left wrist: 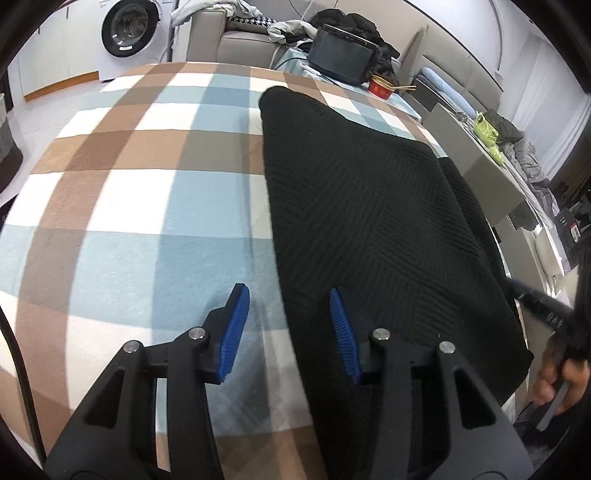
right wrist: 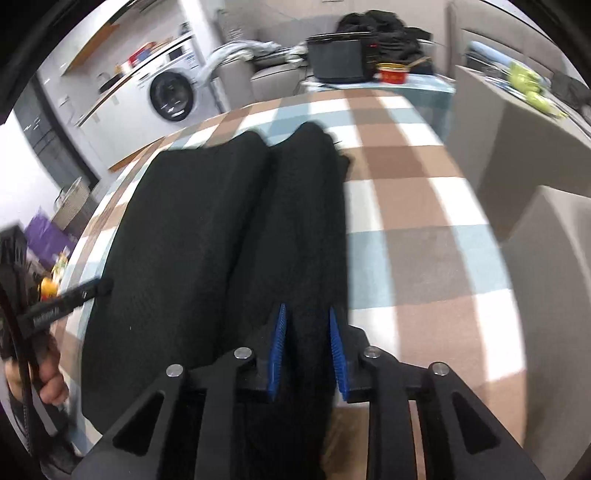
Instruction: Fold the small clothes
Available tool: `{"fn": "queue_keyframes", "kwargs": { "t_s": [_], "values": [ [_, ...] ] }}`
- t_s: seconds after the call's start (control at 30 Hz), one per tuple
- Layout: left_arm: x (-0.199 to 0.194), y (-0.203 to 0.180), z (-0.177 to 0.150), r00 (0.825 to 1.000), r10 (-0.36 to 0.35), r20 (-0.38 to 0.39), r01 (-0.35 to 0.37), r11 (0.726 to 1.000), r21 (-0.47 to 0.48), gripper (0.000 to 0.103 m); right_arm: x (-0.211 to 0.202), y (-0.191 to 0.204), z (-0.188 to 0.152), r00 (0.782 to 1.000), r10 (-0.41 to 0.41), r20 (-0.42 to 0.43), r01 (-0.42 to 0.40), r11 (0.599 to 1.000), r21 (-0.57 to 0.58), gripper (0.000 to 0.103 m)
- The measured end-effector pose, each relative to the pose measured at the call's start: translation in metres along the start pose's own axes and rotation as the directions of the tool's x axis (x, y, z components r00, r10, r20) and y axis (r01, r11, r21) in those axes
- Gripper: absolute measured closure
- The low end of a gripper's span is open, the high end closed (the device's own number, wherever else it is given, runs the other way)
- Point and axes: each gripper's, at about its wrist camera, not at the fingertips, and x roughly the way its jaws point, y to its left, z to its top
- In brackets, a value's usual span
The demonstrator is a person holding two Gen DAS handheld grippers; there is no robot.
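Two grippers work one black knit (left wrist: 369, 206) lying flat on the checked blanket (left wrist: 122, 192), its near hem toward you. Your left gripper (left wrist: 291, 332) has its jaws apart, straddling the knit's left edge: one pad over bare blanket, the other over the cloth, neither pressing. If you close from there, I judge you may pinch blanket along with the knit, or catch only the top layer and drag the fold askew.

Your right gripper (right wrist: 308, 350) has its jaws slightly apart with a folded strip of the knit between the pads; whether they press on it, I cannot tell. Lift from there and the strip could slip out and fall open.

Left of the blanket, across the pale floor, stands a washer (left wrist: 129, 33). Behind the blanket sit a grey sofa (left wrist: 243, 44) with heaped laundry, a dark box (left wrist: 340, 55) and a red bowl (left wrist: 382, 86). A grey counter (left wrist: 484, 173) runs along the right.
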Motion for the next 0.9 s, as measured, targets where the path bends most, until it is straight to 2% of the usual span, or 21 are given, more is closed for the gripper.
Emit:
{"fn": "queue_keyframes", "kwargs": {
  "t_s": [0.03, 0.13, 0.2, 0.3, 0.33, 0.37, 0.43, 0.53, 0.63, 0.7, 0.77, 0.9],
  "values": [
    [-0.003, 0.001, -0.001, 1.000, 0.008, 0.001, -0.008, 1.000, -0.003, 0.048, -0.008, -0.002, 0.002, 1.000, 0.007, 0.019, -0.007, 1.000, 0.014, 0.075],
    [-0.012, 0.003, -0.004, 1.000, -0.005, 0.026, 0.005, 1.000, -0.002, 0.040, -0.022, 0.006, 0.005, 0.990, 0.132, 0.050, -0.133, 0.991, 0.014, 0.072],
    [-0.017, 0.001, -0.006, 1.000, -0.005, 0.030, 0.005, 1.000, 0.009, 0.021, -0.015, 0.016, 0.003, 0.972, 0.235, 0.008, -0.235, 0.972, 0.005, 0.070],
    [-0.024, -0.004, -0.010, 1.000, -0.022, 0.020, 0.021, 0.999, 0.024, 0.015, 0.008, 0.024, -0.003, 0.950, 0.300, -0.086, -0.300, 0.954, 0.017, 0.070],
    [-0.025, -0.006, -0.011, 0.999, -0.030, 0.013, 0.029, 0.999, 0.033, 0.012, 0.013, 0.025, -0.005, 0.946, 0.304, -0.108, -0.304, 0.953, 0.021, 0.077],
    [-0.028, -0.008, -0.013, 0.999, -0.037, 0.015, 0.036, 0.998, 0.047, 0.003, 0.018, 0.025, -0.007, 0.946, 0.304, -0.116, -0.303, 0.953, 0.028, 0.090],
    [-0.035, -0.013, -0.016, 0.999, -0.039, 0.037, 0.036, 0.997, 0.068, 0.001, 0.016, 0.025, -0.007, 0.940, 0.327, -0.101, -0.325, 0.945, 0.038, 0.093],
    [-0.044, -0.019, -0.020, 0.997, -0.062, 0.044, 0.058, 0.994, 0.088, 0.001, -0.023, 0.035, 0.001, 0.942, 0.334, 0.026, -0.332, 0.942, -0.052, 0.095],
    [-0.048, -0.026, -0.023, 0.996, -0.071, 0.051, 0.065, 0.992, 0.108, 0.001, -0.032, 0.038, -0.003, 0.973, 0.225, 0.043, -0.220, 0.971, -0.095, 0.094],
    [-0.046, -0.033, -0.027, 0.996, -0.081, 0.034, 0.076, 0.989, 0.126, 0.001, -0.005, 0.029, -0.012, 0.991, 0.132, -0.034, -0.134, 0.988, -0.071, 0.094],
    [-0.045, -0.040, -0.033, 0.997, -0.080, 0.014, 0.077, 0.985, 0.151, 0.001, 0.008, 0.018, -0.017, 0.986, 0.156, -0.057, -0.157, 0.988, -0.015, 0.088],
    [-0.050, -0.050, -0.046, 0.996, -0.084, 0.001, 0.083, 0.980, 0.184, 0.001, -0.010, -0.002, -0.022, 0.963, 0.267, -0.032, -0.265, 0.962, 0.065, 0.068]
  ]
}}
